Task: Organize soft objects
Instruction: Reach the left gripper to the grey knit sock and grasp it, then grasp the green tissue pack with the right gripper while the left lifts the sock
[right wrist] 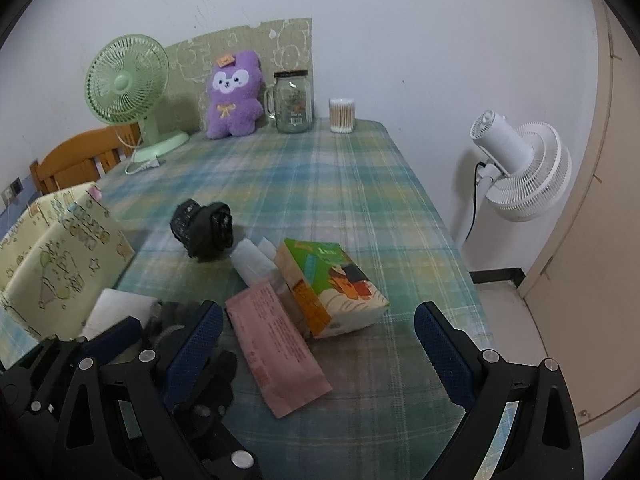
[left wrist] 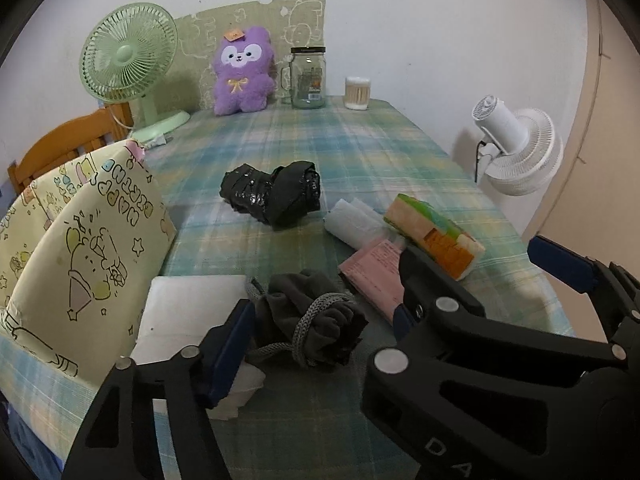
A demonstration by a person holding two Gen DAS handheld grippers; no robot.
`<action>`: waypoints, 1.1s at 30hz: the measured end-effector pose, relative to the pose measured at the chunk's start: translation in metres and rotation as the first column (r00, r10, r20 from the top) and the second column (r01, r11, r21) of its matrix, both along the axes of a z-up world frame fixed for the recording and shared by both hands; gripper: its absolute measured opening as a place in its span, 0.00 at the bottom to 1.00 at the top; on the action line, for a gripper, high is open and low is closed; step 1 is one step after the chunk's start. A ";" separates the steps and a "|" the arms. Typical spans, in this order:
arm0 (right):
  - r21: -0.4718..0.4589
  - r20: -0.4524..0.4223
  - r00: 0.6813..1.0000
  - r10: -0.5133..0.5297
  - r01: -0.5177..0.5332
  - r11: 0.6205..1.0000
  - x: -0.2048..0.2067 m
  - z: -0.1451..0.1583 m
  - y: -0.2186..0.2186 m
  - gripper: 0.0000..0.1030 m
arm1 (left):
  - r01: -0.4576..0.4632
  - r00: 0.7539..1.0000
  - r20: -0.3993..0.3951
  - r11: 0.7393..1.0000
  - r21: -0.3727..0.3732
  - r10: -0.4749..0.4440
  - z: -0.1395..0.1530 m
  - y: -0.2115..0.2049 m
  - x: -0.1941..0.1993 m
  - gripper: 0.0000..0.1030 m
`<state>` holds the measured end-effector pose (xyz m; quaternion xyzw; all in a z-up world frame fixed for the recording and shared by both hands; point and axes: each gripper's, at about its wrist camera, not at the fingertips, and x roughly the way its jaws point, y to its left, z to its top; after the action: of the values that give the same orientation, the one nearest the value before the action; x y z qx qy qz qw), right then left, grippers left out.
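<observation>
A grey drawstring pouch (left wrist: pixel 316 320) lies at the near edge of the plaid table, between the open jaws of my left gripper (left wrist: pixel 320 332); the jaws do not touch it. My right gripper (right wrist: pixel 320 344) is open, hovering over a pink packet (right wrist: pixel 276 348) and near a colourful tissue pack (right wrist: pixel 332 288). A black bag roll (left wrist: pixel 276 194) and white rolled wipes (left wrist: pixel 354 220) lie mid-table. A yellow cartoon-print storage bag (left wrist: pixel 76 256) stands open at the left. A white folded cloth (left wrist: pixel 188 320) lies under the pouch.
At the far edge stand a green desk fan (left wrist: pixel 130 64), a purple plush toy (left wrist: pixel 242 72), a glass jar (left wrist: pixel 308 78) and a cotton-swab tub (left wrist: pixel 357 93). A white floor fan (left wrist: pixel 516 152) stands off the table's right edge. A wooden chair (left wrist: pixel 68 144) is at left.
</observation>
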<state>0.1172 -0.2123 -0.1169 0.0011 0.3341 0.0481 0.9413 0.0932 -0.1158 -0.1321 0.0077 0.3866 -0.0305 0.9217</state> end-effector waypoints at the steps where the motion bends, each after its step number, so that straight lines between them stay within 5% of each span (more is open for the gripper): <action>1: 0.001 -0.005 1.000 0.002 -0.002 1.000 0.001 -0.001 0.000 0.95 | -0.004 1.000 0.001 1.000 0.006 0.004 -0.001 0.000 0.001 0.63; 6: 0.008 -0.020 1.000 0.007 -0.007 1.000 0.009 -0.006 0.000 0.95 | -0.015 1.000 0.002 1.000 0.023 0.015 -0.003 -0.001 0.006 0.50; 21: 0.057 -0.014 1.000 0.020 -0.019 0.998 0.034 -0.002 -0.005 0.95 | -0.012 0.999 0.052 0.999 0.043 0.010 0.008 -0.008 0.028 0.42; 33: 0.051 -0.107 0.994 0.028 -0.022 0.998 0.058 -0.020 -0.006 0.91 | -0.057 0.998 -0.026 0.996 0.073 0.059 -0.011 -0.004 0.052 0.43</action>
<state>0.1750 -0.2179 -0.1368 0.0229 0.3830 0.0680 0.9210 0.1447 -0.1200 -0.1431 0.0292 0.4004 0.0103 0.9158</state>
